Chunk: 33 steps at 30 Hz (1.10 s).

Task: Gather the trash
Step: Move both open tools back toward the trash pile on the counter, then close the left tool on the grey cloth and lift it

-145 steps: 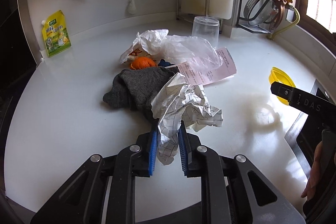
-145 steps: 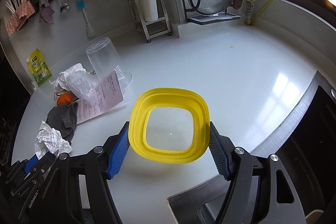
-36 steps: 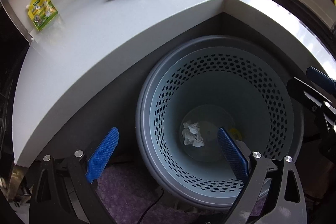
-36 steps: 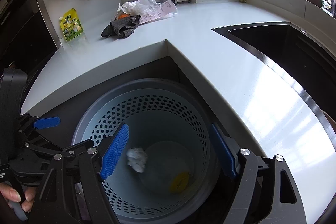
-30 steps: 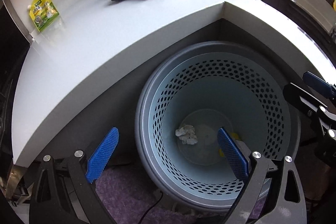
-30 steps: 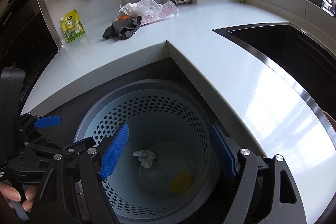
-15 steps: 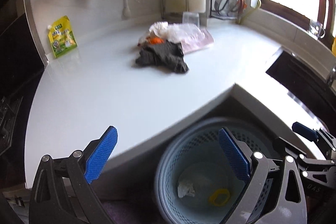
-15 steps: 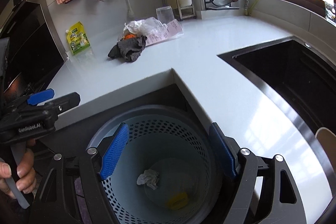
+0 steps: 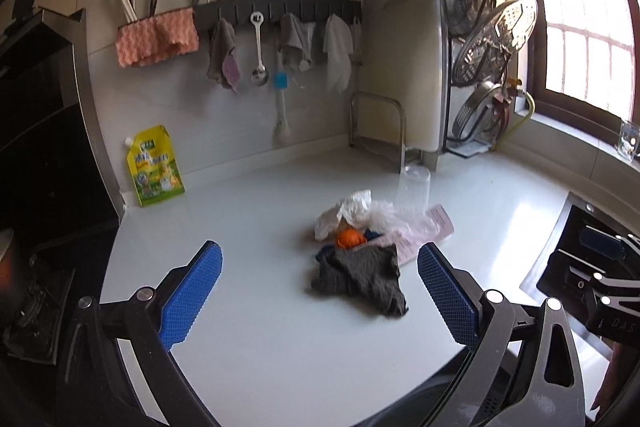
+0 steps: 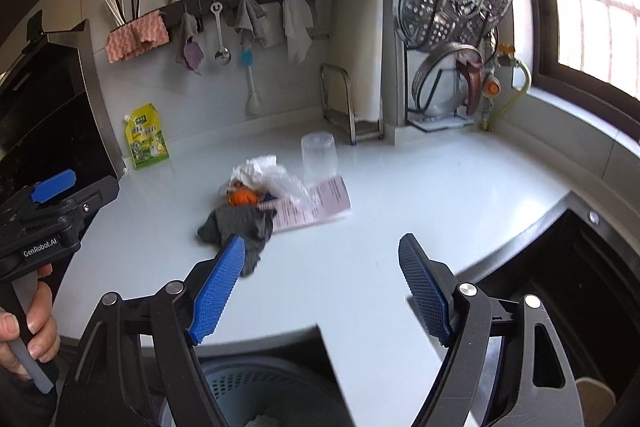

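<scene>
Both the left tongs (image 9: pixel 318 283) and right tongs (image 10: pixel 320 279) gape apart, empty, above the white bench (image 9: pixel 256 227) near the crumpled grey cloth (image 9: pixel 362 277).

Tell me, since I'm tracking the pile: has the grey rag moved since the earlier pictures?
No. The grey rag still lies against the orange peel and pink receipt, as before.

Left tool (image 9: pixel 318 291) spread wide, empty; right tool (image 10: pixel 320 285) spread wide, empty

"GenRobot.AI" — on the left tool (image 10: pixel 54 183) body.
</scene>
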Tool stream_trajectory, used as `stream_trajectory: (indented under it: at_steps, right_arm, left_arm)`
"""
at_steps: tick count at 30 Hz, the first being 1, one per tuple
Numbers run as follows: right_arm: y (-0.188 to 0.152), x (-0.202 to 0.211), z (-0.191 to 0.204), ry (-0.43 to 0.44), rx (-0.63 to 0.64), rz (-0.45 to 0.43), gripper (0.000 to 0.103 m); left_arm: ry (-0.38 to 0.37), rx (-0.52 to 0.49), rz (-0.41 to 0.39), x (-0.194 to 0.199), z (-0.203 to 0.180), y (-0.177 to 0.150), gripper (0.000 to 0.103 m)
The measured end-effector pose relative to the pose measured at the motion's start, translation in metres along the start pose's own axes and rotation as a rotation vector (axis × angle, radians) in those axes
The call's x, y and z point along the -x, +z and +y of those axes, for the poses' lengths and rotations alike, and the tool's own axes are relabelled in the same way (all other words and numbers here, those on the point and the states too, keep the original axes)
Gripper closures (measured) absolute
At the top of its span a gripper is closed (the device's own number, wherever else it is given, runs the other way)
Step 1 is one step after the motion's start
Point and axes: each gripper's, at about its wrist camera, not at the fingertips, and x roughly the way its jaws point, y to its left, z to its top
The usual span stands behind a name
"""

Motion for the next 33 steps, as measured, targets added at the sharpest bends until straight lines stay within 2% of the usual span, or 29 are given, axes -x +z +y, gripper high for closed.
stream_trajectory:
  at_steps: [3, 5, 8, 11, 14, 17, 24, 33]
  right_arm:
    - [0.046, 0.003, -0.001, 0.011, 0.015, -0.065, 0.026]
    - [0.07, 0.0, -0.004, 0.004, 0.017, -0.101, 0.022]
    - [0.089, -0.02, -0.01, -0.022, 0.026, -0.112, 0.021]
    - [0.089, -0.055, -0.024, 0.001, -0.009, -0.06, 0.021]
    - [0.081, -0.084, -0.04, 0.04, -0.078, -0.004, 0.021]
    - [0.076, -0.1, -0.05, 0.04, -0.101, 0.011, 0.021]
    - [0.072, -0.117, -0.062, 0.04, -0.104, 0.04, 0.021]
    - [0.05, -0.135, -0.081, 0.045, -0.17, 0.088, 0.021]
  left_arm:
    - [0.012, -0.009, -0.073, 0.002, 0.001, 0.035, 0.006]
    - [0.016, -0.007, -0.101, -0.002, 0.002, 0.053, 0.006]
    - [0.0, 0.036, -0.043, -0.026, 0.004, 0.059, 0.006]
    - [0.031, 0.067, 0.013, -0.051, 0.003, 0.042, 0.006]
    - [0.076, 0.036, 0.048, -0.072, -0.006, 0.019, 0.006]
    - [0.07, 0.04, 0.105, -0.089, -0.015, -0.004, 0.006]
    - [0.033, 0.14, 0.272, -0.138, -0.023, -0.046, 0.006]
    - [0.048, 0.126, 0.384, -0.177, -0.042, -0.067, 0.006]
